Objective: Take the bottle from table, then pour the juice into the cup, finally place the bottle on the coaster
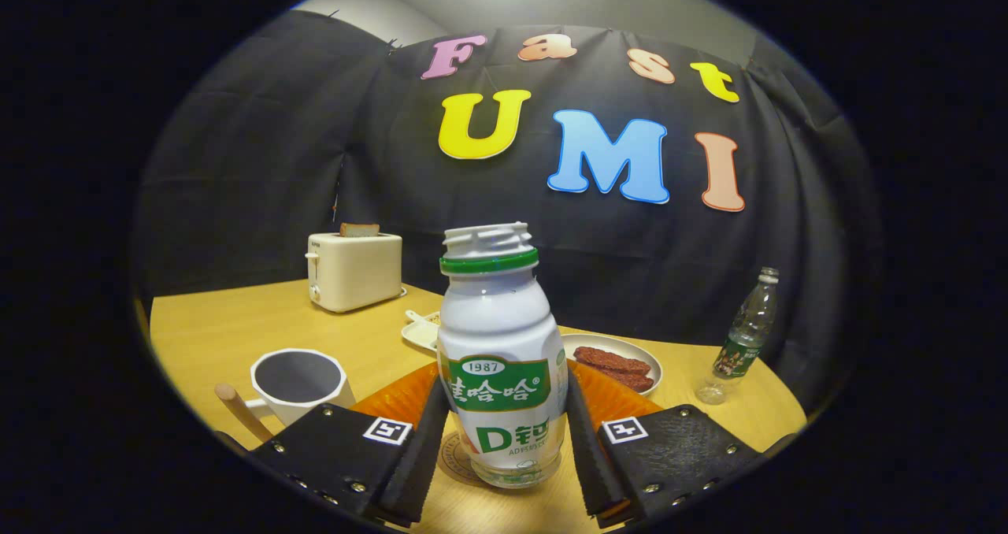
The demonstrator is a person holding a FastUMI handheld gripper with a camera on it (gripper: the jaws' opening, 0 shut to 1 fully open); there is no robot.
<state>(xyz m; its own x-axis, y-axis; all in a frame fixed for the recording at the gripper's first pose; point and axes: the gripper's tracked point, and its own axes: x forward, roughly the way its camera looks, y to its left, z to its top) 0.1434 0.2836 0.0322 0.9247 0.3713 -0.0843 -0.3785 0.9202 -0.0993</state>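
Bottle (502, 353), uncapped, is standing on the coaster (459, 457) near the table's (213, 329) front edge, the gripper (504, 447) fingers flanking it; contact is unclear. White cup (297, 383) is sitting left; toaster (353, 269) is occupying the far corner.

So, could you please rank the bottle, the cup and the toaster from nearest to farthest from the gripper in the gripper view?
1. Bottle: upright between the fingers of the gripper, standing on the coaster.
2. Cup: on the table just beyond the left finger.
3. Toaster: farthest, at the table's back edge by the cloth wall, a slice sticking out.
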